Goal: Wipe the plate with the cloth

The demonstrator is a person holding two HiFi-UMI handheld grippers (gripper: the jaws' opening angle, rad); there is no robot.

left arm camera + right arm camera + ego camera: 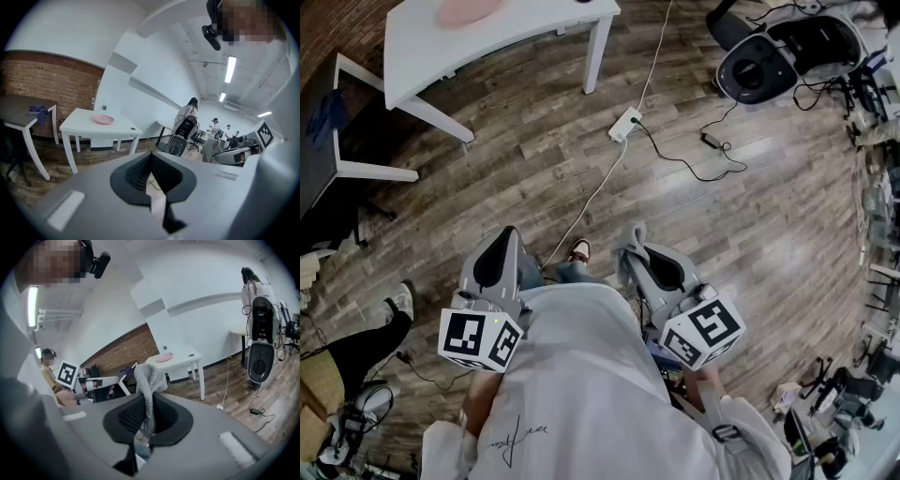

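In the head view's upper left we see only the lower rim of the pink round plate (pixel 467 11), cut by the top edge. The lower end of the grey knitted cloth (pixel 149 378) is hidden inside the right gripper (pixel 147 411).

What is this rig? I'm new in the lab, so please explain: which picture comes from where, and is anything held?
There is no robot here. A person holds a two-jaw gripper in each hand, close to the chest. The head view comes from a camera on the person's head, looking steeply down at the wooden floor. Each gripper view comes from a camera riding on that gripper, looking along its jaws. The left gripper is shut and holds nothing. The right gripper is shut on a grey cloth. Ahead, well apart from both grippers, stands a white table with a pink plate on it. The wiping has not begun.
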